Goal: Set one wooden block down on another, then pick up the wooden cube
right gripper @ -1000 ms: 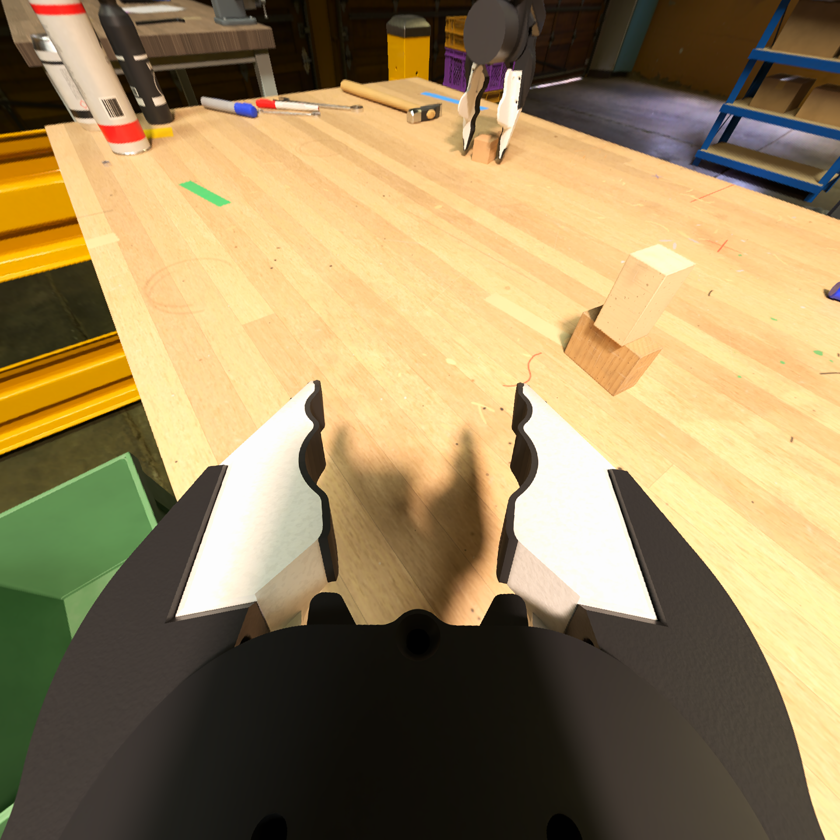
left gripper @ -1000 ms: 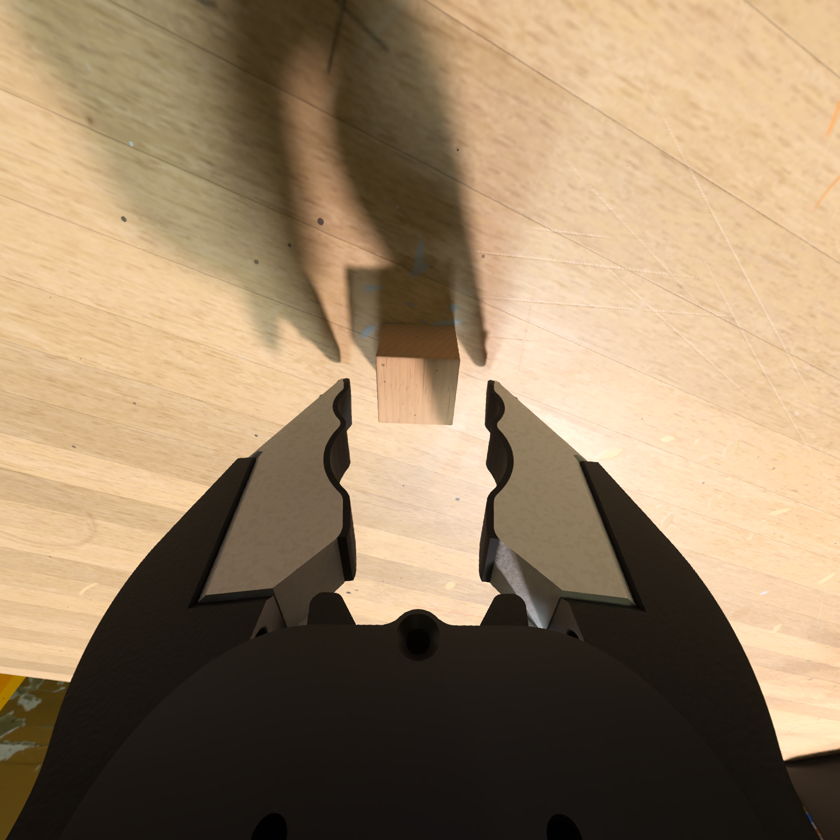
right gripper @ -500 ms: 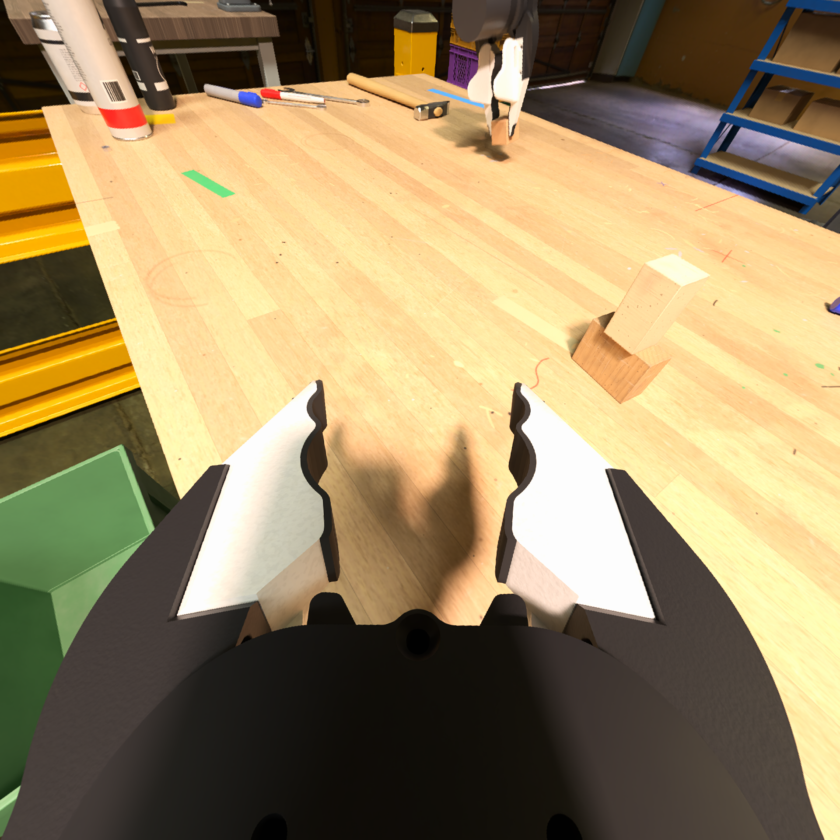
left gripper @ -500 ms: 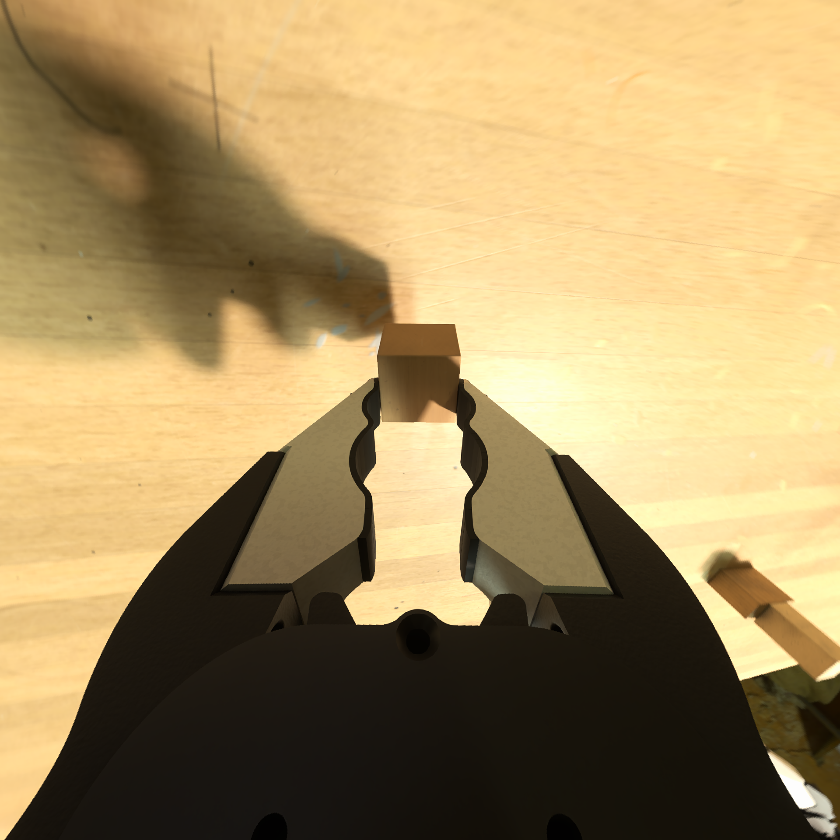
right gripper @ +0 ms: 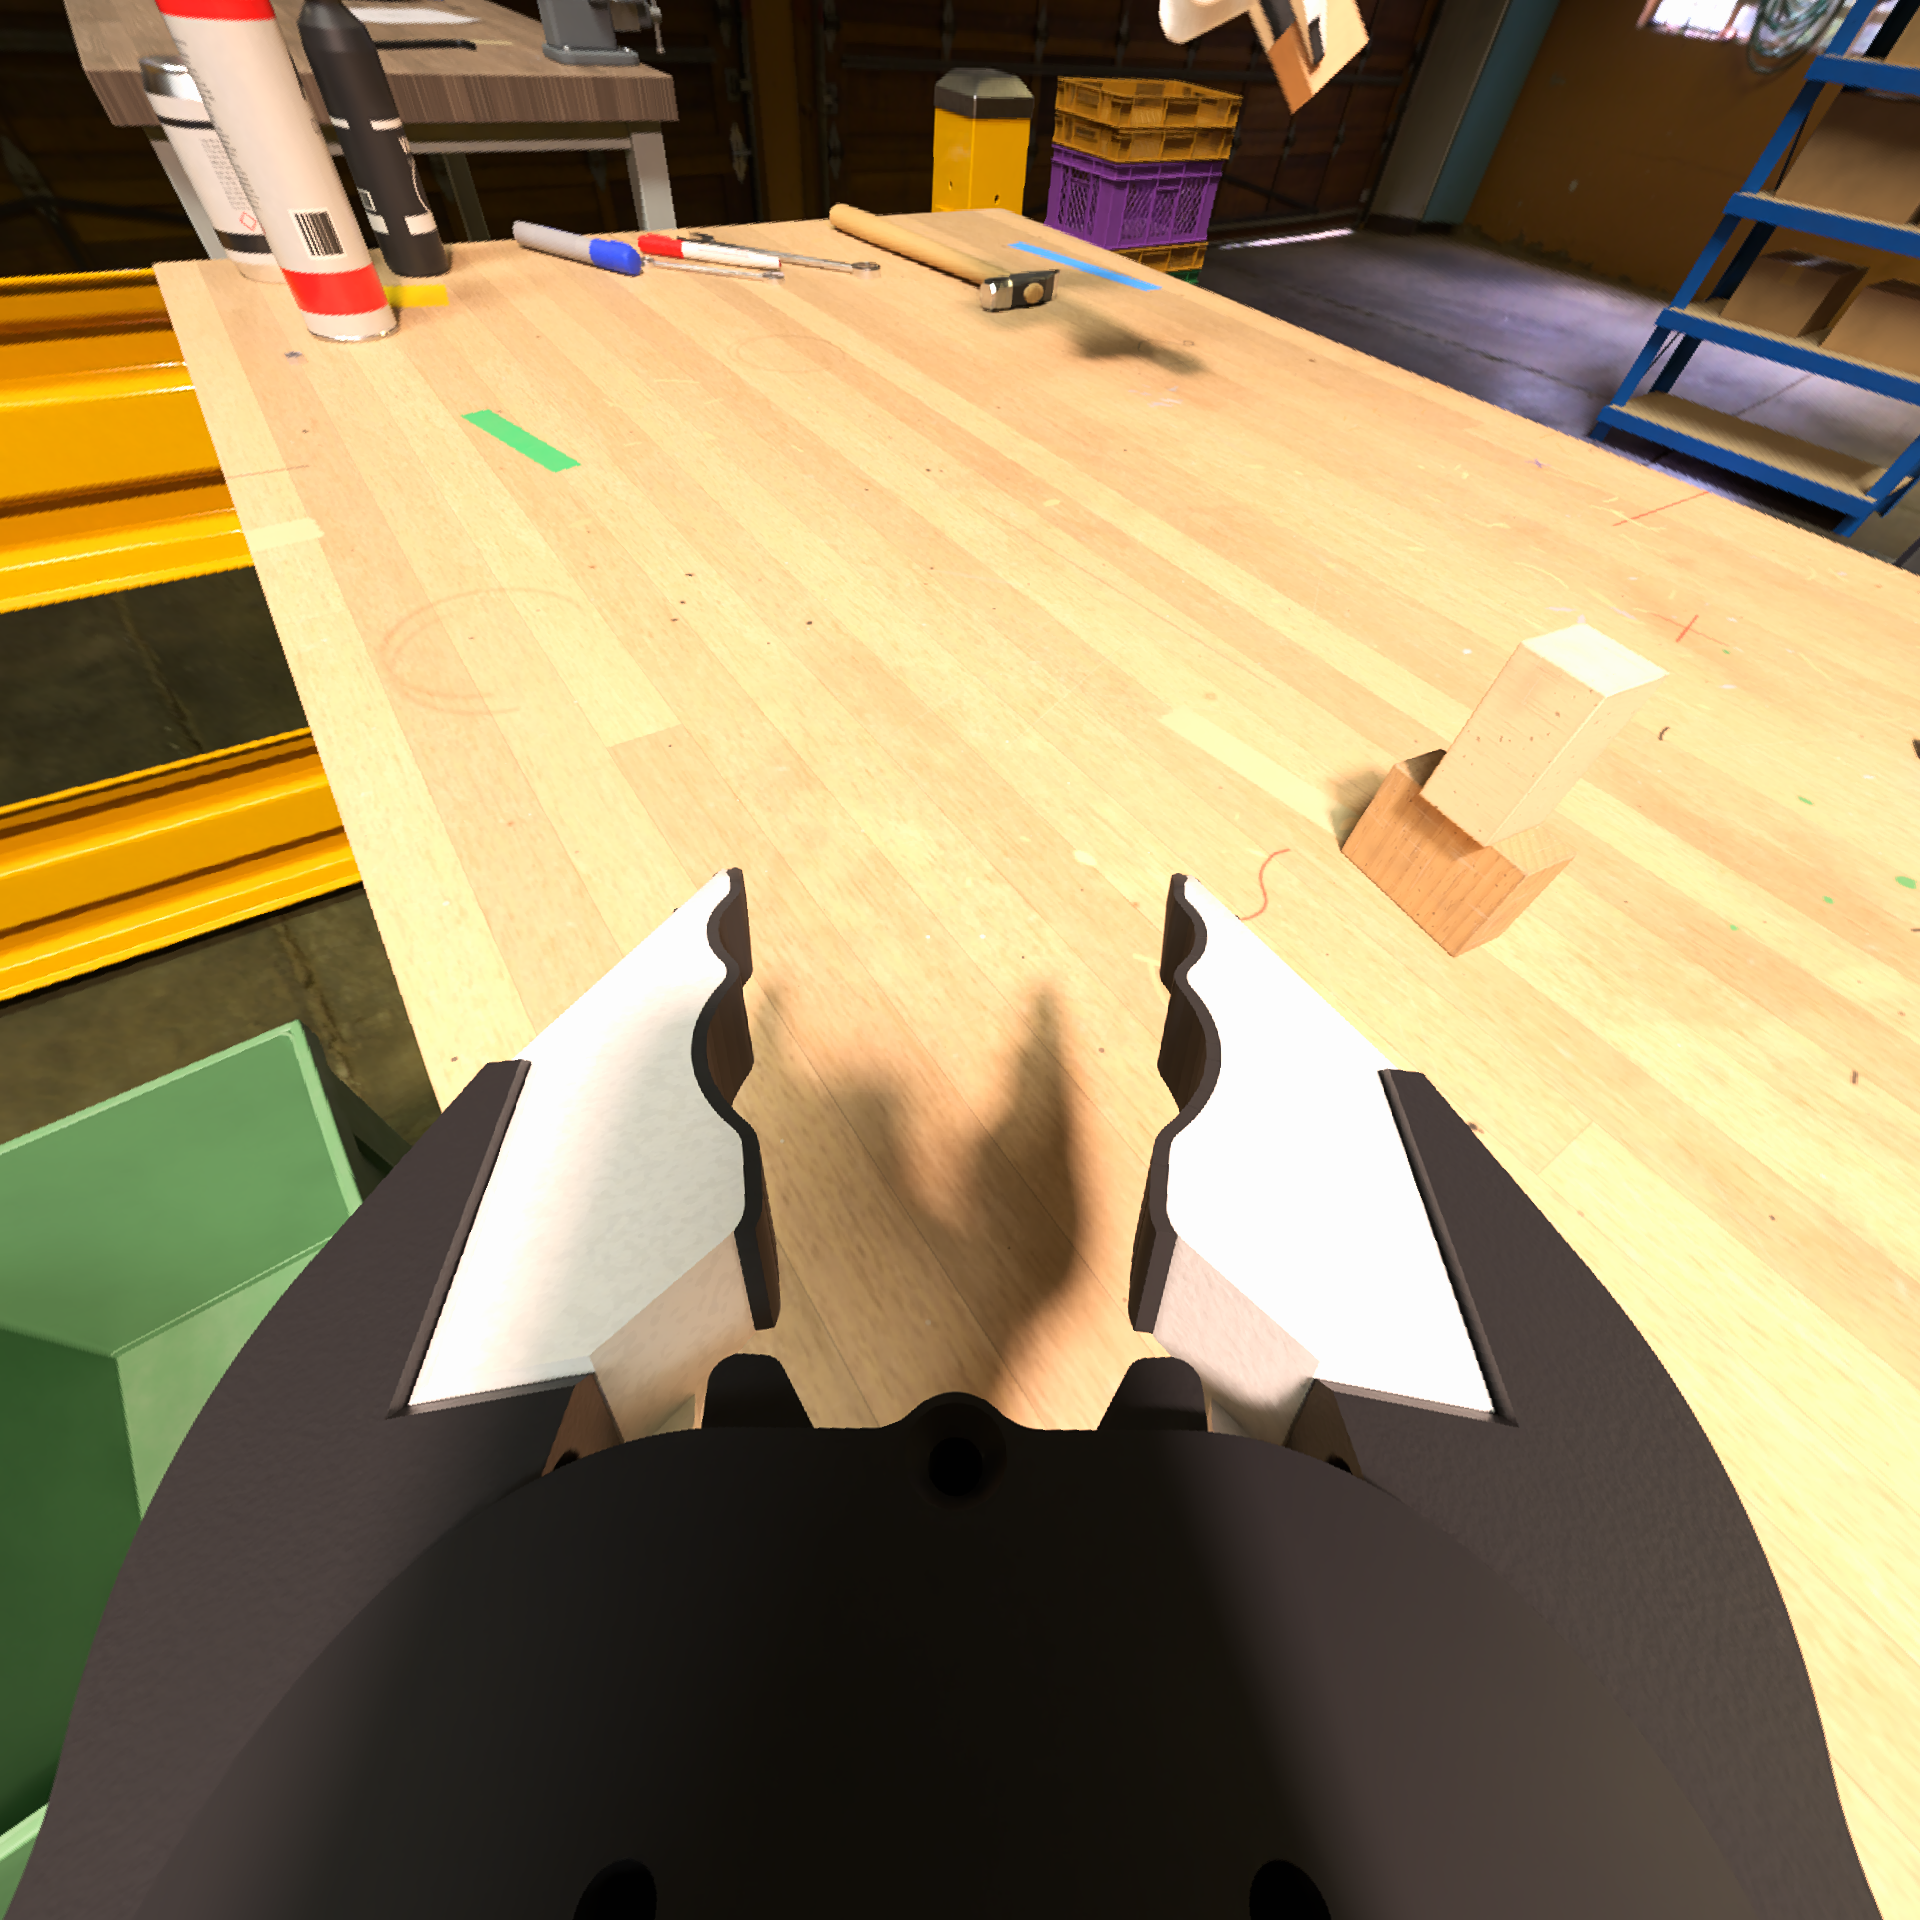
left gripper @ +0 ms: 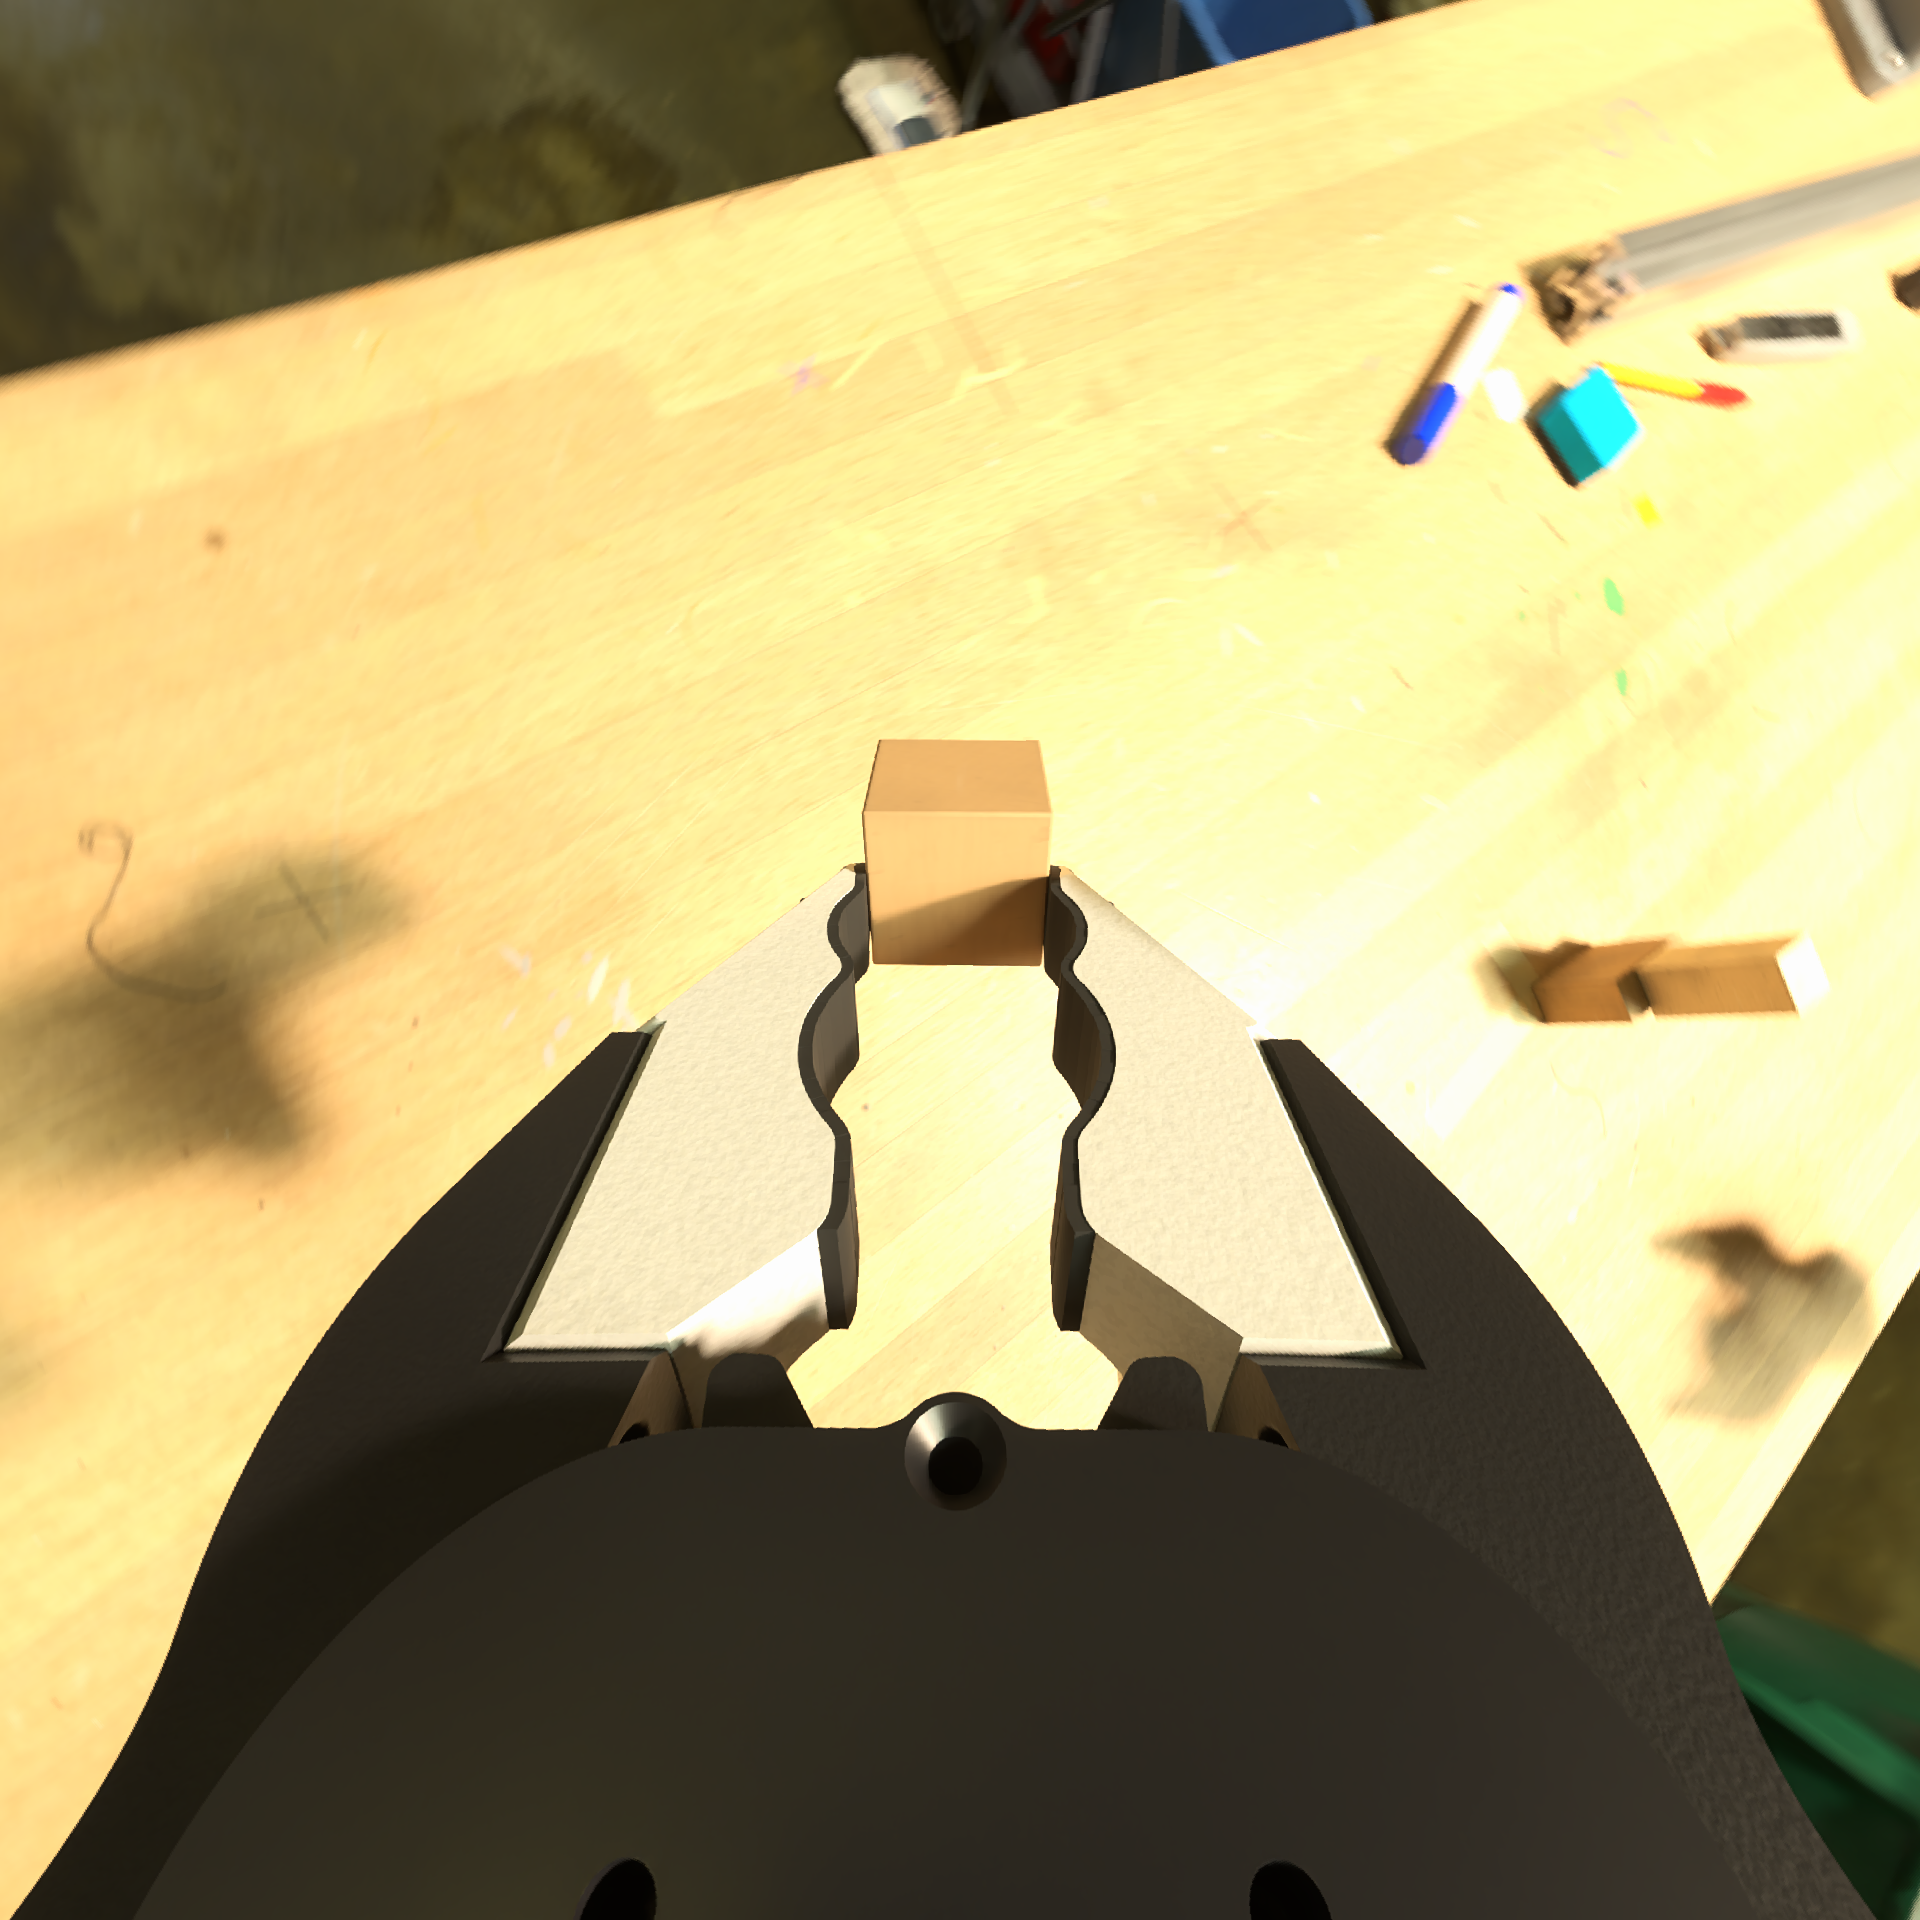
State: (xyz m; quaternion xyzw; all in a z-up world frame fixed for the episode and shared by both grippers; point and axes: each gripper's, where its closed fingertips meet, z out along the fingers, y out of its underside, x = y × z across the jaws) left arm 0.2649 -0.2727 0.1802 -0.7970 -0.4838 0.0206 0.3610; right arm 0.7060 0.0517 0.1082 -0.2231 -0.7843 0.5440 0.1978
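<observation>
My left gripper (left gripper: 956,896) is shut on the wooden cube (left gripper: 956,831) and holds it high above the wooden table (left gripper: 520,520). That gripper with the cube shows far off at the top of the right wrist view (right gripper: 1288,42). A pale long block (right gripper: 1538,732) leans tilted on a darker brown block (right gripper: 1444,873) at the right of the table. The same pair shows in the left wrist view (left gripper: 1662,977). My right gripper (right gripper: 956,894) is open and empty, low over the table's near edge.
A hammer (right gripper: 935,255), markers (right gripper: 582,247) and tall tubes (right gripper: 281,177) lie at the far end. A green bin (right gripper: 156,1226) and yellow rails (right gripper: 104,520) stand to the left. Blue shelving (right gripper: 1787,312) stands right. A teal block (left gripper: 1584,426) and pens (left gripper: 1455,374) lie nearby.
My left gripper closed on the cube and lifted it well clear of the table, tilting so more of the table shows. The right gripper stayed nearly still and open.
</observation>
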